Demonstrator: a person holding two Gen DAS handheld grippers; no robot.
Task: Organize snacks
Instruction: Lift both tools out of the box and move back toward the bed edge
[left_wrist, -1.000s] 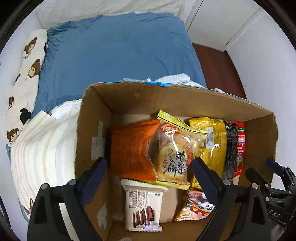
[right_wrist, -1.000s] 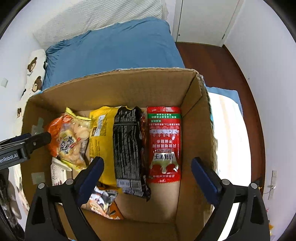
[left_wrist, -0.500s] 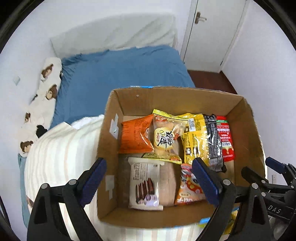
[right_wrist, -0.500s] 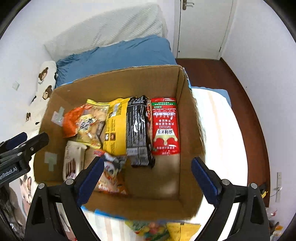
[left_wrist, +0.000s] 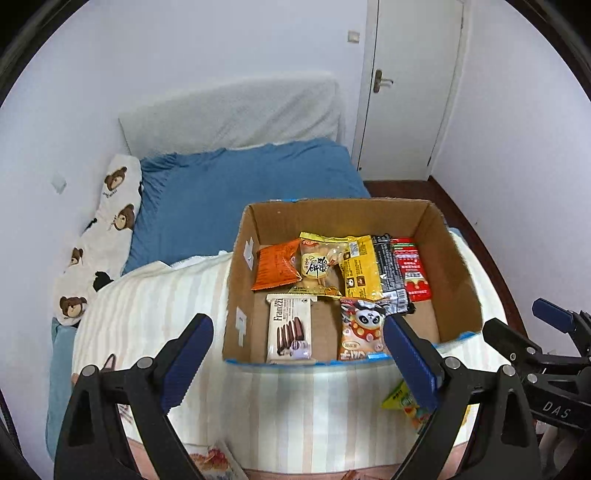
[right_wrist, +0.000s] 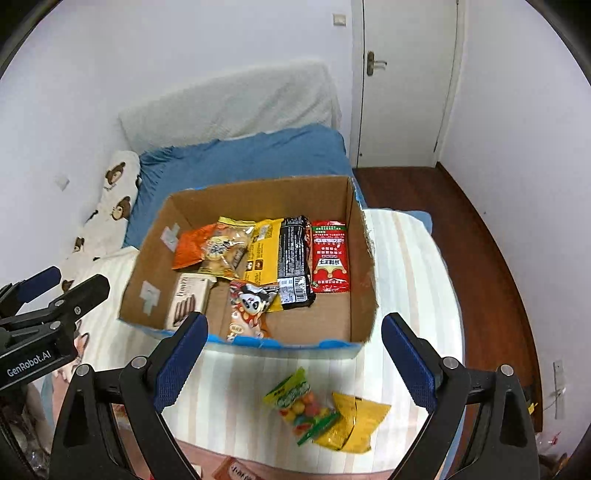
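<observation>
A cardboard box (left_wrist: 458, 266) (right_wrist: 362, 258) sits on a striped blanket on the bed. It holds several snack packets: an orange bag (left_wrist: 275, 264), a Franzzi wafer pack (left_wrist: 290, 326), a panda packet (left_wrist: 360, 328), a yellow bag (right_wrist: 264, 249), a black pack (right_wrist: 293, 258) and a red pack (right_wrist: 329, 256). A bag of coloured candy (right_wrist: 299, 402) and a yellow packet (right_wrist: 351, 424) lie on the blanket in front of the box. My left gripper (left_wrist: 297, 363) and right gripper (right_wrist: 291, 360) are both open and empty, held back from the box.
The blue sheet (left_wrist: 240, 192) and a bear-print pillow (left_wrist: 107, 229) lie beyond the box. A white door (right_wrist: 402, 81) and wooden floor (right_wrist: 480, 251) are at the right. Another packet (left_wrist: 210, 458) lies at the blanket's near edge.
Both grippers have pulled back and up from over the box, so the whole box and room now show. Both stay open and empty.
</observation>
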